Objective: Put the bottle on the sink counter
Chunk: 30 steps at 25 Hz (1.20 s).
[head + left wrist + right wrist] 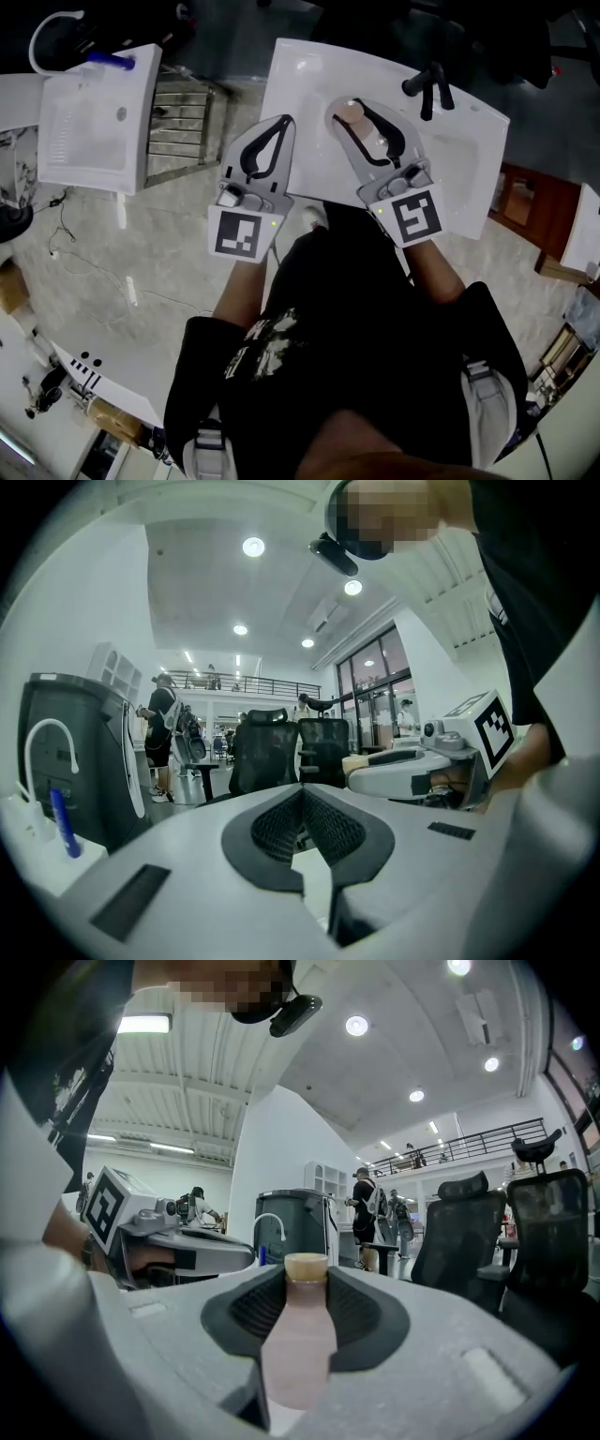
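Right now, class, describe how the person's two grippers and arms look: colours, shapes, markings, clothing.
The left gripper and right gripper match: light grey bodies, long curved jaws lined with black ribbed pads. Each carries a white cube bearing a black square marker, beside a small green light. The person wears a black short-sleeved T-shirt with white print.

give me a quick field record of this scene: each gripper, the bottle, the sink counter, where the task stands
left gripper: shut, empty, over the counter's left edge
right gripper: shut on the bottle, over the basin
bottle: pinkish, tan cap, lying between the jaws with the cap pointing away from the person
sink counter: white, with a black faucet at its far side
task: bottle in the grip, not yet set on the counter
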Available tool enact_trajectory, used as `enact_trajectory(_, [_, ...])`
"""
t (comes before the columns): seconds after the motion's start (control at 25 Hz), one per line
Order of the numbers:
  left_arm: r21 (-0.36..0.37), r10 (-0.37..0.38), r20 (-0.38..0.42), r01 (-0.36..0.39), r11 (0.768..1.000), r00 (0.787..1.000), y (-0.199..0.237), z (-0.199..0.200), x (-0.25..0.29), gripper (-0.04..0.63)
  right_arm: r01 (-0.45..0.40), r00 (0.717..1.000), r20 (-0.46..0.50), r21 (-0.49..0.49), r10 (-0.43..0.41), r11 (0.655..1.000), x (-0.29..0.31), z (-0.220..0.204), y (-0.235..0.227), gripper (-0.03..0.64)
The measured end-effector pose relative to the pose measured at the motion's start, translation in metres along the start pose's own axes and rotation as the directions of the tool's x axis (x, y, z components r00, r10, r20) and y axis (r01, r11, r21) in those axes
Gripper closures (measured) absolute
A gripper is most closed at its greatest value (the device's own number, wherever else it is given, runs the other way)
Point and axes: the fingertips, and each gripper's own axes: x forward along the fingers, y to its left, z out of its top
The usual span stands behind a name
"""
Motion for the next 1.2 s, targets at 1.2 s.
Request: enact_trajectory(1.2, [-0.065,0.012,-0.051,-0.016,0.998,0.999,0.095,-0.123,0.131,0.581,0.055,0.996,-0.074,0.067,-0.05,0.996,0.145,-0.129,-0.068,0.489])
